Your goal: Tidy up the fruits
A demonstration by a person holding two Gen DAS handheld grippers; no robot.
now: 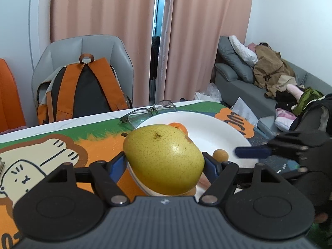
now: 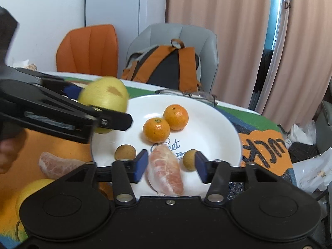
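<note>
My left gripper is shut on a yellow-green pear and holds it above the left rim of the white plate; the pear also shows in the right wrist view. On the plate lie two tangerines, two small brown longans and a peeled pomelo segment. My right gripper is open, its blue pads either side of that segment at the plate's near rim, not touching it.
Another pomelo segment and a yellow fruit lie on the cartoon mat left of the plate. Glasses lie behind the plate. A grey chair with an orange backpack and an orange chair stand beyond the table. A sofa is right.
</note>
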